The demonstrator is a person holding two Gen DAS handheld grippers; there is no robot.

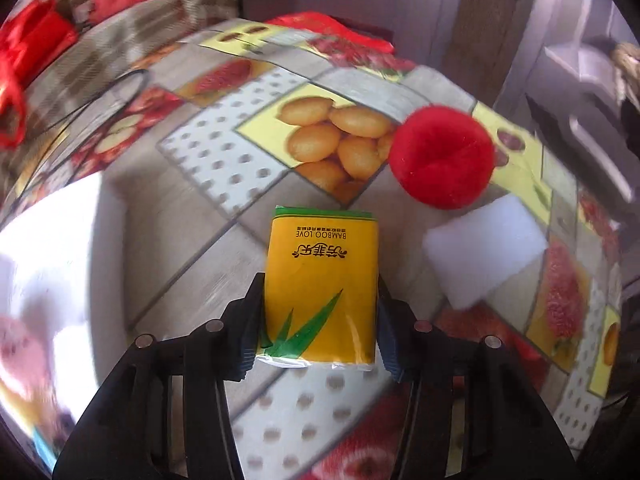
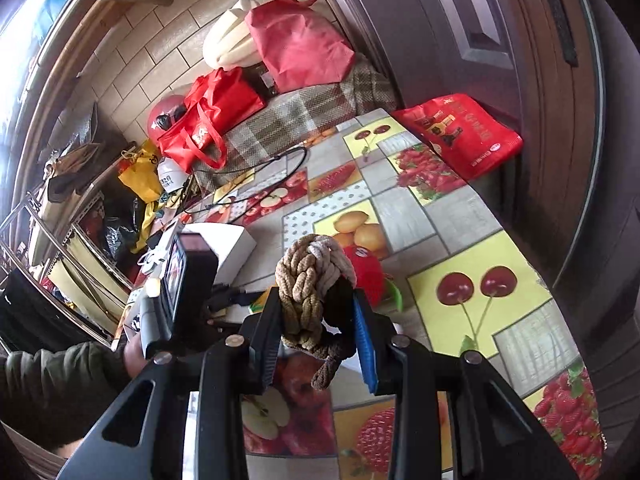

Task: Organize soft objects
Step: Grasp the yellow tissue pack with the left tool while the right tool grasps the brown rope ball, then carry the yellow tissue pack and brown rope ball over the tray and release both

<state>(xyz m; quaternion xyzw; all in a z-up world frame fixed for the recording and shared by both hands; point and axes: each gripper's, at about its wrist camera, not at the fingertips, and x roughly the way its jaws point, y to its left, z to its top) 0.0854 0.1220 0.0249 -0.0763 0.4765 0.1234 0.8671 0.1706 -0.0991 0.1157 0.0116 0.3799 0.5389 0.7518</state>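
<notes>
My left gripper (image 1: 318,320) is shut on a yellow tissue pack (image 1: 320,280) with green leaf print, held above the fruit-print tablecloth (image 1: 208,216). A red plush ball (image 1: 442,156) and a white sponge block (image 1: 484,250) lie on the table to the right beyond it. My right gripper (image 2: 316,320) is shut on a knotted rope bundle (image 2: 308,288) in tan, white and brown, held above the table. Behind the rope sits a red plush toy (image 2: 370,270) with a green leaf part. The left gripper's body (image 2: 180,280) shows at the left of the right wrist view.
A white box (image 2: 230,244) stands on the table's left side. A black cord (image 2: 256,176) loops at the far end. Red bags (image 2: 208,120) and a checked cloth (image 2: 304,116) lie beyond the table. A red printed bag (image 2: 460,132) sits at the far right corner by the door.
</notes>
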